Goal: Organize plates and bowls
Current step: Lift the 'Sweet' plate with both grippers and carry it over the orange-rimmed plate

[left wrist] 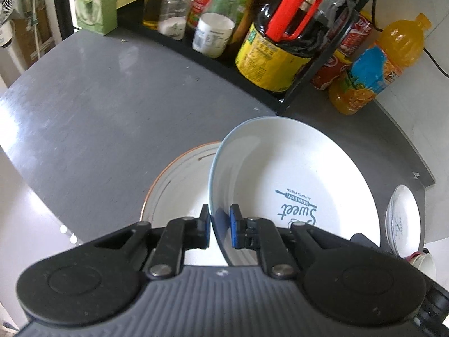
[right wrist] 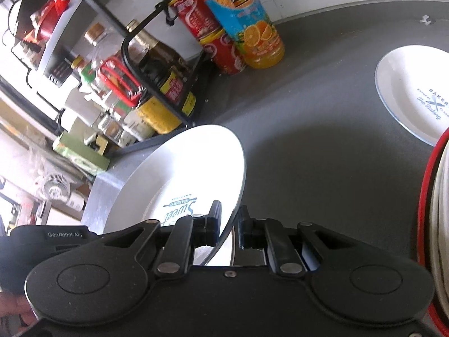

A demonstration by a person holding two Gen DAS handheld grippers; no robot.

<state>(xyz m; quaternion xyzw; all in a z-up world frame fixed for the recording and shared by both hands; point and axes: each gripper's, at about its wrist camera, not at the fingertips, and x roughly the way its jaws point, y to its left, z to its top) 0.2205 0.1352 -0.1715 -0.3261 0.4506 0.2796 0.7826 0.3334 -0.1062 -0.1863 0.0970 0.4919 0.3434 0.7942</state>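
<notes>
A white "Sweet Bakery" plate (left wrist: 294, 185) with a pale blue rim is held tilted above the grey table (left wrist: 98, 106). My left gripper (left wrist: 219, 229) is shut on its near rim. The same plate (right wrist: 190, 174) shows in the right wrist view, where my right gripper (right wrist: 228, 226) has its jaws on either side of the plate's right rim with a small gap. Under it lies an orange-rimmed white plate (left wrist: 174, 193). Another white bakery plate (right wrist: 415, 90) lies at the table's right. A red-rimmed bowl (right wrist: 437, 224) is at the right edge.
A black rack (left wrist: 314, 64) at the back holds sauce bottles and jars (left wrist: 269, 56). An orange juice bottle (left wrist: 376, 67) and red cans (left wrist: 345, 53) stand beside it. A green box (left wrist: 95, 0) stands at the back left. The table's edge runs along the left.
</notes>
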